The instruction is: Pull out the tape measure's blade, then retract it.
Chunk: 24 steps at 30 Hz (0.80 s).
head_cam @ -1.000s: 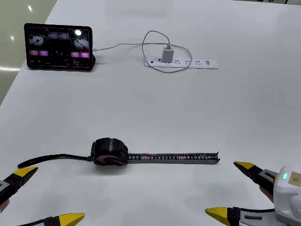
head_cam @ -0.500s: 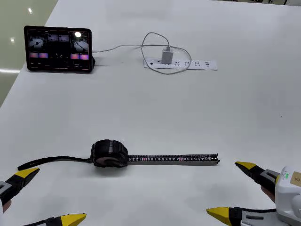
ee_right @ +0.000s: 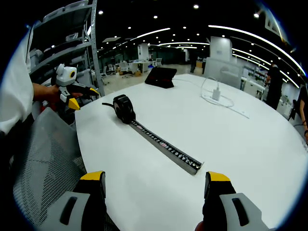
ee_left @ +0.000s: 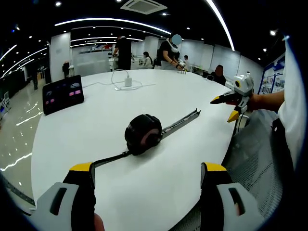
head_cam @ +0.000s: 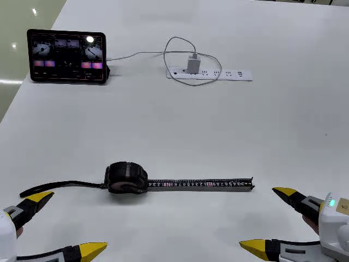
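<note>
Lying flat on the white table [head_cam: 180,125], the tape measure's blade [head_cam: 202,184] runs out to the right of the black case [head_cam: 126,177], with its end hook [head_cam: 252,183] at the far tip. A black wrist strap [head_cam: 60,185] trails off the case's left side. Both grippers hang near the table edge on the person's side of the case. The left gripper [head_cam: 66,224] is down and left of the case, just past the strap's loop, and the right gripper [head_cam: 267,219] is well to its right, just beyond the hook. Each has its yellow-tipped jaws spread wide and holds nothing; neither touches case, blade or strap. Judging by the drawn-out blade, the pulling step looks done and retraction is the step in hand. The next move probably calls for the left gripper to close on the case and steady it. Meanwhile the lock would be freed, or the right gripper would guide the hook back so the blade does not whip. Far behind the case sit a tablet [head_cam: 67,56] and a power strip [head_cam: 210,72].
</note>
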Motion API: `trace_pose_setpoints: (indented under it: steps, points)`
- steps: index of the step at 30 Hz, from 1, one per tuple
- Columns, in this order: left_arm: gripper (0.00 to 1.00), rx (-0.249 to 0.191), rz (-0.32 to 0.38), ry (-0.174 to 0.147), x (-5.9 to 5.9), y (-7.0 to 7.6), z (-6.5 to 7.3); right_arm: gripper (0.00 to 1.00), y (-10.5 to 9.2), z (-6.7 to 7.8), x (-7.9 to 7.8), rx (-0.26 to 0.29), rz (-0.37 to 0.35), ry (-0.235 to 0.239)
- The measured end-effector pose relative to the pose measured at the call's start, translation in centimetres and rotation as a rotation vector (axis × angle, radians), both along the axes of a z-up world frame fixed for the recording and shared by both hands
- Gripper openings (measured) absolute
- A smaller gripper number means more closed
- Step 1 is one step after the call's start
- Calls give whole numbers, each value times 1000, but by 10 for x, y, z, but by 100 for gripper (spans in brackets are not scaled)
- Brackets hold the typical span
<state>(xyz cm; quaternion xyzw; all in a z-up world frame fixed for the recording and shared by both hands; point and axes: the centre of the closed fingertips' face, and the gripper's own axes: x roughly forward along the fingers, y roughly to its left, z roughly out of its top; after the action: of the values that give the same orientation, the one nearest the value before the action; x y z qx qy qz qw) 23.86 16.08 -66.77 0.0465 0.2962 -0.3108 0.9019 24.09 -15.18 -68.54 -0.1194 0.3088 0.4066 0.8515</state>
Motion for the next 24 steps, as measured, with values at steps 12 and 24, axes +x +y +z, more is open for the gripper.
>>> trace_pose_setpoints:
  steps: [12, 24]
  points:
    - [88, -16, -2, 4, 18, -14, -4, 83, -1, -1, 1, -4, 1, 3]
    - [88, -26, 0, 6, 37, -25, -7, 83, -3, -3, 5, -9, 3, 7]
